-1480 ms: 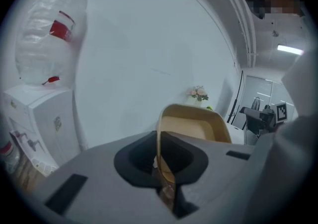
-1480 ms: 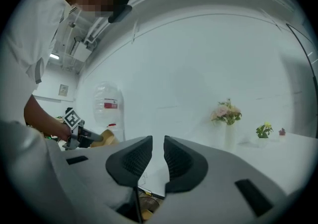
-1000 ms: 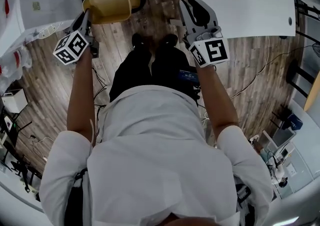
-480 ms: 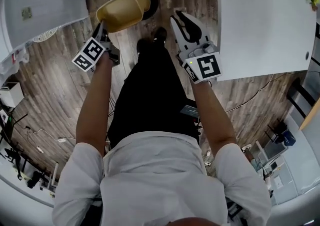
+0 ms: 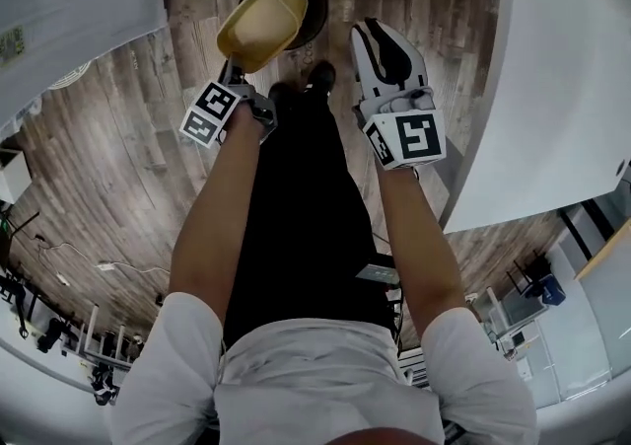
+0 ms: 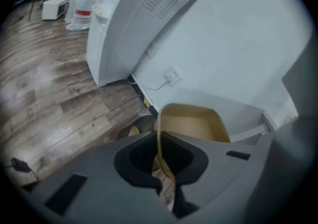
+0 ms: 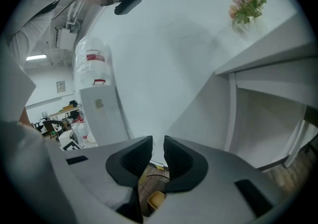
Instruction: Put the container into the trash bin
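Delivery: left gripper [image 5: 237, 66] clamps container [image 5: 261, 27] wall, bin [image 5: 315, 4] just beyond; next, release over it. Right gripper [image 5: 380, 36] slack, empty.

Container: the yellow plastic container [image 5: 261, 27] is at the tip of the left gripper [image 5: 234, 60], above part of the bin.
Bin: the round dark trash bin [image 5: 314, 1] stands on the wood plank floor [image 5: 118, 157].
Right gripper: the right gripper [image 5: 383, 34] is right of the container, left of the white table [image 5: 552, 88].

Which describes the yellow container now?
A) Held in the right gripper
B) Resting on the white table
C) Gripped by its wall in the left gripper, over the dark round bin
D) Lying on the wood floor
C: the left gripper is shut on the container wall, over the trash bin.
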Demonstrator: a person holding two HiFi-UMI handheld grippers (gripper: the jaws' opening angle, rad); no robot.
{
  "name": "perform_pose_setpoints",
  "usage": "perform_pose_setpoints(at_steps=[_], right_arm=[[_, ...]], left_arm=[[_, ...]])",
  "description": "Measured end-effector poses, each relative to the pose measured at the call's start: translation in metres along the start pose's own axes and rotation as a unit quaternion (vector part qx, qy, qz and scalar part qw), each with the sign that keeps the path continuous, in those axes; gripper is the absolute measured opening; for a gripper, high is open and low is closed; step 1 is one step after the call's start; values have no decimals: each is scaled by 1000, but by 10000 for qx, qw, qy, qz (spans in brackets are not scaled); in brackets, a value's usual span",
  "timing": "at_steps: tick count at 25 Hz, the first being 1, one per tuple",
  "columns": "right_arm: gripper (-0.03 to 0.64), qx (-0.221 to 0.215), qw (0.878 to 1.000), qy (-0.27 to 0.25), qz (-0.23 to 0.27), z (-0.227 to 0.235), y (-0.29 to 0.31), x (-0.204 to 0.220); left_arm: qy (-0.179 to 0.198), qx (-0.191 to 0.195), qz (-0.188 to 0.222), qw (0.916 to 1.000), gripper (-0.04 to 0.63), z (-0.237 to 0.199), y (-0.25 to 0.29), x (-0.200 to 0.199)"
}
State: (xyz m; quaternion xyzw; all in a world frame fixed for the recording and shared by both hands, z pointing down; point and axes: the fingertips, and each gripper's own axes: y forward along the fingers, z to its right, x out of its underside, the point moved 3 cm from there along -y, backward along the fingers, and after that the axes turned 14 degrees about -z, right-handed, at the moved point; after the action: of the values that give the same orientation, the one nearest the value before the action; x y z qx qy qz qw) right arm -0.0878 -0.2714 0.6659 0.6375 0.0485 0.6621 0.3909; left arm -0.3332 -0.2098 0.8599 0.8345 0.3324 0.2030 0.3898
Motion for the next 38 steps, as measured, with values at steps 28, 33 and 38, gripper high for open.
perform_pose_setpoints(at_steps=[28, 33, 38], right_arm=[[92, 300, 9908, 1319, -100, 52, 53, 87], [91, 329, 9892, 1424, -80, 56, 54, 86], [89, 268, 9896, 1413, -85, 52, 57, 87]], left_arm=[[-1705, -557, 362, 9831, 25, -81, 161, 60], [-1714, -212, 523, 9836, 96, -78, 170, 60], [-1678, 192, 498, 9844, 178, -70, 170, 62]])
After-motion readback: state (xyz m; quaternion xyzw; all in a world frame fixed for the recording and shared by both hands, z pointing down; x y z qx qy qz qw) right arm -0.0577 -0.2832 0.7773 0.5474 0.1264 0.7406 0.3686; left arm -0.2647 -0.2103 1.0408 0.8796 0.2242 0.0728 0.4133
